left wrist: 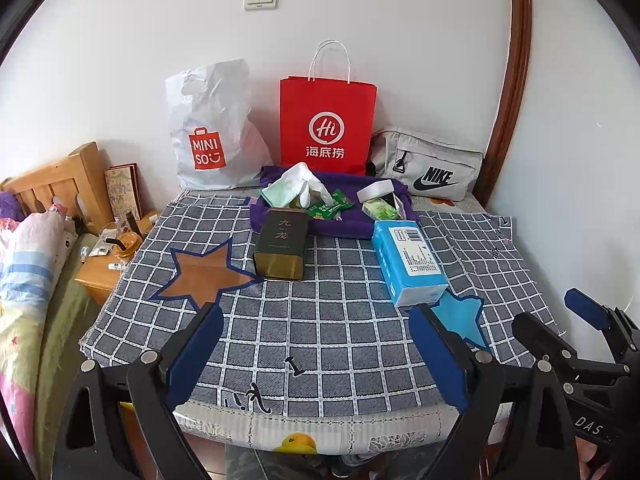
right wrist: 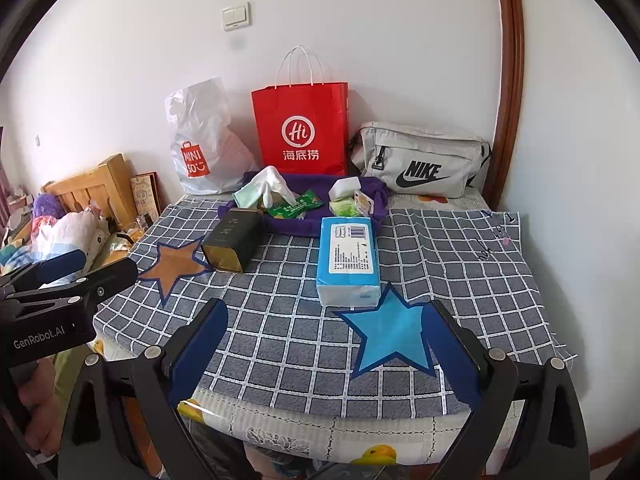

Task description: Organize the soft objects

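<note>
A blue tissue pack lies on the chequered cloth beside a blue star patch. A dark tea tin lies on its side next to a brown star patch. Behind them a purple towel carries a white glove-like cloth, a green packet and small jars. My left gripper hovers open over the cloth's front edge, holding nothing. My right gripper is open too, just short of the blue star.
Against the wall stand a white Miniso plastic bag, a red paper bag and a grey Nike pouch. A wooden bedside table with clutter and a bed with bedding lie to the left. A wooden door frame rises on the right.
</note>
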The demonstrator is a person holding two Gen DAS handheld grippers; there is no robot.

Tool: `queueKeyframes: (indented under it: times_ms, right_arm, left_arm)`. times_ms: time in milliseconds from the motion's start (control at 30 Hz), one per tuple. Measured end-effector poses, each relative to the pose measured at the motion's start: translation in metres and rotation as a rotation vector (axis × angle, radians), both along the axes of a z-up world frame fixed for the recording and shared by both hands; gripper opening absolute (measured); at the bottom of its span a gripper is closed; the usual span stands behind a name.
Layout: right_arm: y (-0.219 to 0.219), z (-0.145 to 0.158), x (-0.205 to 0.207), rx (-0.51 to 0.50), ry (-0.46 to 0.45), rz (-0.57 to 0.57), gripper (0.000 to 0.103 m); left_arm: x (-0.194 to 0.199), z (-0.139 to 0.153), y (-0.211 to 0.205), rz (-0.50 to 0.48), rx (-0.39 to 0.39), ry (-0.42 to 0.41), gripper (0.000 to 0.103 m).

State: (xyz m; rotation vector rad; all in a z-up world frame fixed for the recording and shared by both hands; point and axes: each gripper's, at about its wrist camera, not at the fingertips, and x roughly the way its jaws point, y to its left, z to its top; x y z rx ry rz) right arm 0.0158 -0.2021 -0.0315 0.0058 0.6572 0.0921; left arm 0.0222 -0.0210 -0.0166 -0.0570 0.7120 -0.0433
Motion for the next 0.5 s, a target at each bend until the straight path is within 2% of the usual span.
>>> queueKeyframes:
  times_ms: [500]
  right_arm:
    - [0.0026, 0.0010, -0.0030, -0.004, -0.007, 0.006, 0.097]
  left_arm:
    - [-0.0026, -0.0006, 0.0017, 0.002, -0.003, 0.001, 0.094]
